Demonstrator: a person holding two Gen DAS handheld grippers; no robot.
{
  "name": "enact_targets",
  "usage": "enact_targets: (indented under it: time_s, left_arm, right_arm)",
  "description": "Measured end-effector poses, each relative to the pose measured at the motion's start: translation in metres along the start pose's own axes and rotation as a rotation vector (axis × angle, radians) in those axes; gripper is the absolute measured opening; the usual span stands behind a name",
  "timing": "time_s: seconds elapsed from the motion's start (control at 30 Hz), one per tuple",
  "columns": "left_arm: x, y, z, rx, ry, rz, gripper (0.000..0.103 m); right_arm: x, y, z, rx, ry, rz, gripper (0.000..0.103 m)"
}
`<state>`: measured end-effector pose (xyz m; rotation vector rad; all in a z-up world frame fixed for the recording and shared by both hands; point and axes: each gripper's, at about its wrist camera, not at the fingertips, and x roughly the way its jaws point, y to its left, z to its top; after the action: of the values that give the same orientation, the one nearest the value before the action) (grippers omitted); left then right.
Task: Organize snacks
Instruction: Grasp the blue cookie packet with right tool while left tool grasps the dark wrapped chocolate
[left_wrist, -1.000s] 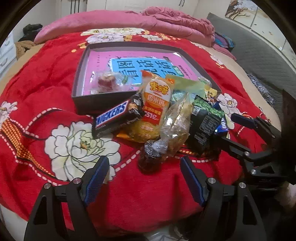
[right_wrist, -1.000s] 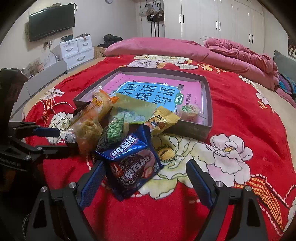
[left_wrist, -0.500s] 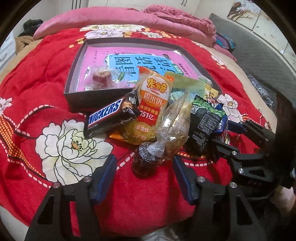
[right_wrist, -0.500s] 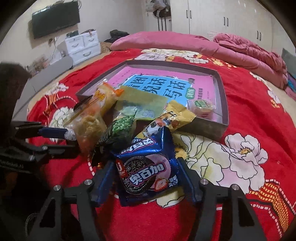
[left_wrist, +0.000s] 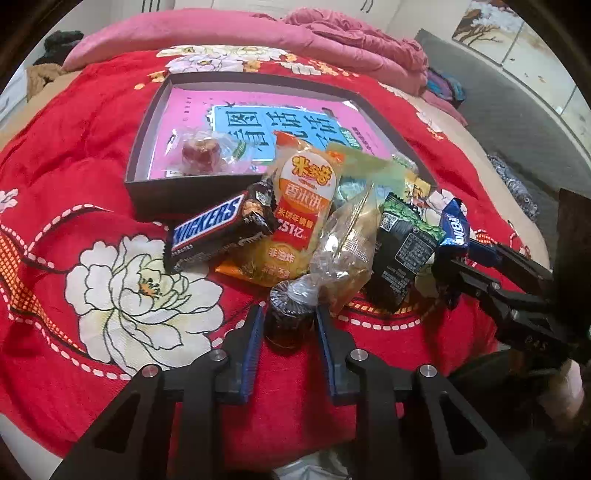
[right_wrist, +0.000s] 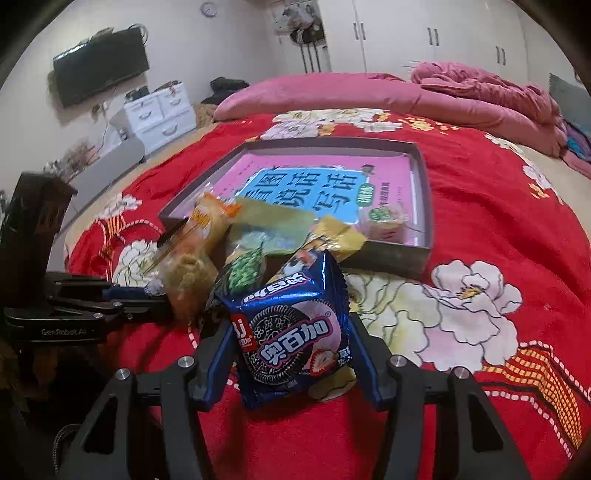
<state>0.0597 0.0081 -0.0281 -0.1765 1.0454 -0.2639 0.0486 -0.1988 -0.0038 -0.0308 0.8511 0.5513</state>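
Snacks lie heaped on a red flowered bedspread in front of a dark shallow box (left_wrist: 166, 195). My left gripper (left_wrist: 289, 308) has its jaws closing, and its pads press both sides of a small dark jelly cup (left_wrist: 286, 326) at the near edge of the heap. My right gripper (right_wrist: 290, 321) is also closing, its pads against a blue cookie packet (right_wrist: 291, 332) that stands tipped up between them. Behind lie a Snickers bar (left_wrist: 218, 229), an orange rice-cake bag (left_wrist: 299, 214), a clear pastry bag (left_wrist: 347, 251) and a black-green pea packet (left_wrist: 406, 251).
The box (right_wrist: 388, 254) holds a pink and blue book, a red wrapped sweet (left_wrist: 199, 153) and a green-lidded cup (right_wrist: 384, 221). A pink quilt (right_wrist: 369, 92) lies at the bed's far end. White drawers (right_wrist: 159, 114) and a wall TV (right_wrist: 99, 70) stand to the left.
Both pairs of jaws have drawn in from wide apart. The left ones now hug the dark cup; the right ones have closed on the blue packet, which has tipped upright.
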Motion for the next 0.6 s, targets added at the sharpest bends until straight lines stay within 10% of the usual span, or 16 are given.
enact_targets:
  time_s: [0.6]
  left_arm:
    - [-0.023,0.008,-0.001,-0.015,-0.065,-0.020,0.027]
  right_arm:
    - [-0.009,-0.027,0.006,0.128,-0.056,-0.031,0.057]
